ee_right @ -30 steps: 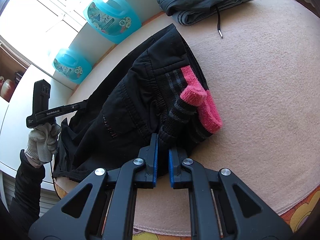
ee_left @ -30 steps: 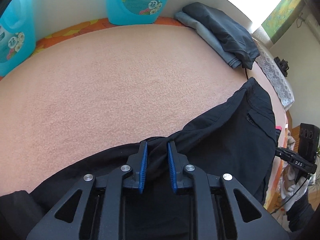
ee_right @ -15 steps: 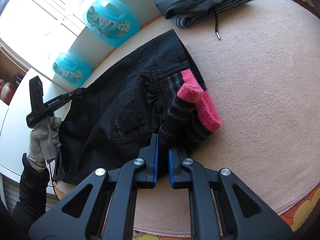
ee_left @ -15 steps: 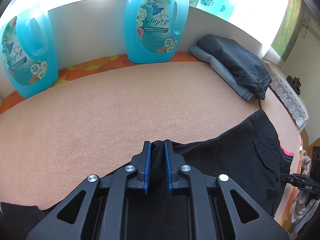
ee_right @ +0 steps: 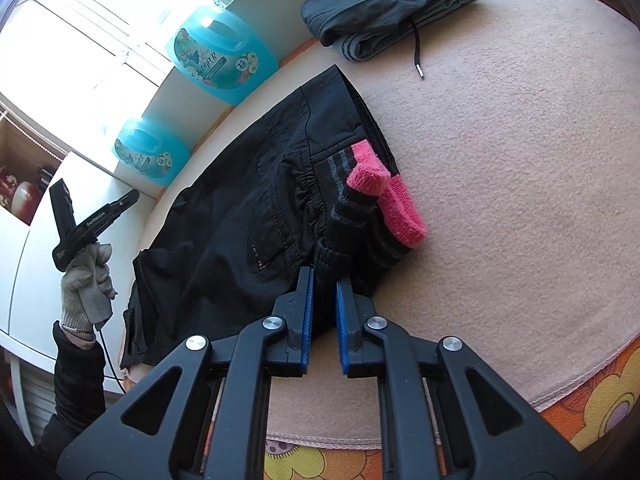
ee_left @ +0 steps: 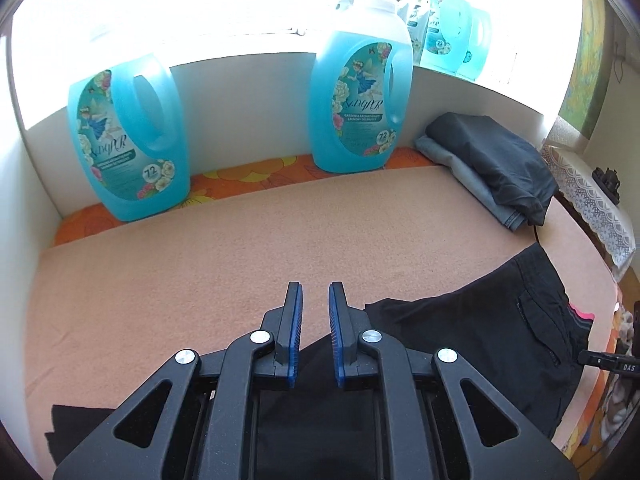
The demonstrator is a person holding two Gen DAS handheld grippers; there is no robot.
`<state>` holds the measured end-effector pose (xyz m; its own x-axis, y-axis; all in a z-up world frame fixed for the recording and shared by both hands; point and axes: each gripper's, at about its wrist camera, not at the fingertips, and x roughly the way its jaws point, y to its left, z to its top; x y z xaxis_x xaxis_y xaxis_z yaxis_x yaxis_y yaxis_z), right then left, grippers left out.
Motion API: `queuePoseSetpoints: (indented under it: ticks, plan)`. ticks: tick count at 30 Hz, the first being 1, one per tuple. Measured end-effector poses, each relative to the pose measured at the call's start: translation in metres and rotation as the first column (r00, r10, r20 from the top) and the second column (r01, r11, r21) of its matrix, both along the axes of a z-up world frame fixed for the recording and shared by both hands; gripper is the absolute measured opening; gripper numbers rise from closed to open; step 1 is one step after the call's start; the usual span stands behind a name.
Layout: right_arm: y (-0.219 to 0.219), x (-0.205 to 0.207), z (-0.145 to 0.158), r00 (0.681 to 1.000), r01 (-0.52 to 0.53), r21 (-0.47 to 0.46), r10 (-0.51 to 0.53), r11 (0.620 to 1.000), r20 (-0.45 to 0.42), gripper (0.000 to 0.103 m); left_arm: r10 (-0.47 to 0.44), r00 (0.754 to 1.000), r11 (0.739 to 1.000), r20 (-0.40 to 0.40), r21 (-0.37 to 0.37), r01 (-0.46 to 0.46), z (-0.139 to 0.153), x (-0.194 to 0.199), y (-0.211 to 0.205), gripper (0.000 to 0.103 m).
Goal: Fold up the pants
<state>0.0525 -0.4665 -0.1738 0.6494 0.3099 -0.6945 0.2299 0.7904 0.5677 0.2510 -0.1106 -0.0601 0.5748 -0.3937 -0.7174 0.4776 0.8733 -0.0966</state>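
Observation:
Black pants point(ee_right: 240, 208) lie spread on the peach blanket point(ee_right: 520, 200), and in the left wrist view the pants point(ee_left: 480, 328) reach off to the lower right. A pink and grey-striped knitted piece point(ee_right: 384, 196) lies on their waist end. My right gripper point(ee_right: 325, 276) is shut on the black cloth at the waist's near edge. My left gripper point(ee_left: 315, 292) hovers above the blanket, jaws close together with nothing between them. In the right wrist view a gloved hand point(ee_right: 86, 284) holds the left gripper point(ee_right: 130, 198) raised off the table, and no cloth hangs from it.
Two blue detergent jugs point(ee_left: 128, 140) point(ee_left: 360, 108) stand against the white back wall. A folded stack of dark and grey clothes point(ee_left: 492, 164) with a loose drawstring point(ee_right: 416, 52) sits at the far right. Orange flowered cloth point(ee_right: 580, 420) shows at the table's near edge.
My left gripper has risen and tilted up; the black cloth that was between its jaws is out of them and lies on the blanket. The right gripper has kept its hold and place.

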Motion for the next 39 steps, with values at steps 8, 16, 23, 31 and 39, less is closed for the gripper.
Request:
queuePoseSetpoints:
  ticks: [8, 16, 23, 31, 39]
  plan:
    - [0.004, -0.017, 0.036, 0.998, 0.043, -0.168, -0.037, 0.985, 0.044, 0.019, 0.065, 0.998, 0.995, -0.006, -0.074, -0.065, 0.015, -0.036, 0.064, 0.032]
    - [0.035, -0.005, 0.074, 0.985, -0.075, -0.257, 0.112, 0.963, 0.135, 0.029, 0.222, 0.975, 0.964, 0.011, -0.156, -0.218, 0.029, -0.080, 0.151, 0.043]
    - [0.095, 0.029, 0.087, 0.938, -0.245, -0.363, 0.315, 0.899, 0.147, 0.036, 0.372, 0.928, 0.921, -0.030, -0.112, -0.373, 0.004, -0.117, 0.216, 0.052]
    - [0.154, 0.069, 0.089, 0.877, -0.384, -0.416, 0.467, 0.824, 0.114, 0.038, 0.440, 0.897, 0.894, -0.051, -0.069, -0.442, -0.026, -0.145, 0.232, 0.052]
    - [0.203, 0.104, 0.091, 0.827, -0.468, -0.455, 0.556, 0.758, 0.075, 0.039, 0.423, 0.904, 0.904, -0.058, -0.043, -0.426, -0.049, -0.157, 0.216, 0.060]
